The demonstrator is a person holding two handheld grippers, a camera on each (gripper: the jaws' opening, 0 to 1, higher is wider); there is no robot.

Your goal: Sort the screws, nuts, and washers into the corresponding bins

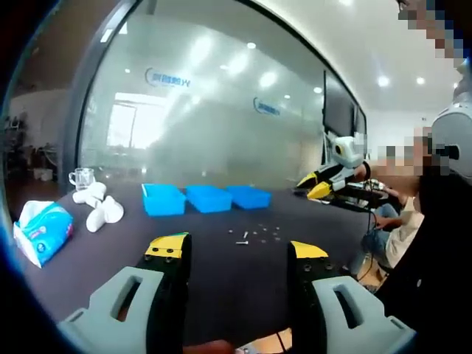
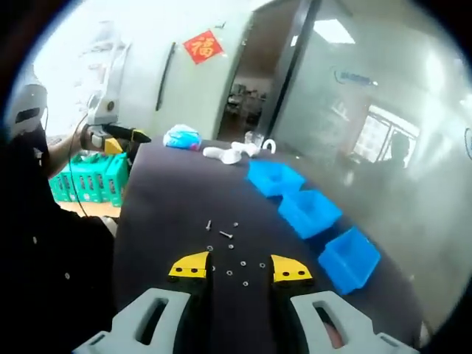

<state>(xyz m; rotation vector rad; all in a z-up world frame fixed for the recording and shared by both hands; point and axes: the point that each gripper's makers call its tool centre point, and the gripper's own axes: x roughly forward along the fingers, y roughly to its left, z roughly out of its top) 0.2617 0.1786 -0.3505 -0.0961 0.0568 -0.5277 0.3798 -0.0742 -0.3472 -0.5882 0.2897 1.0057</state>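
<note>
- On the dark tabletop [image 1: 221, 280], left gripper view: lying scattered near the centre, a small cluster of screws, nuts and washers [image 1: 258, 234]; individual kinds too small to separate.
- Behind the cluster, sitting in a row: three blue bins [image 1: 206, 198], side by side, nearly touching.
- Left of the bins: resting on the table, white plastic pieces [image 1: 99, 208], a clear glass mug [image 1: 81, 178] behind them, and a blue tissue pack [image 1: 43, 230] near the table edge.
- Left gripper [image 1: 237, 254]: hovering above the table short of the hardware, jaws standing wide apart, gripping nothing.
- Right gripper [image 1: 313, 186]: entering from the right with yellow-tipped jaws, well apart from the bins; spread hard to judge here.
- Right gripper view: jaws of the right gripper [image 2: 239, 267] standing wide, holding nothing, poised over the scattered fasteners [image 2: 232, 254]; one longer screw [image 2: 226, 234] lying just ahead.
- Bins [image 2: 310, 212] lining up along the right of the table [image 2: 162, 199].
- Left gripper [image 2: 118, 136] showing at far left beside the table end, green crates [image 2: 92, 181] below it.
- Hanging on the far wall: red paper square [image 2: 203, 46].
</note>
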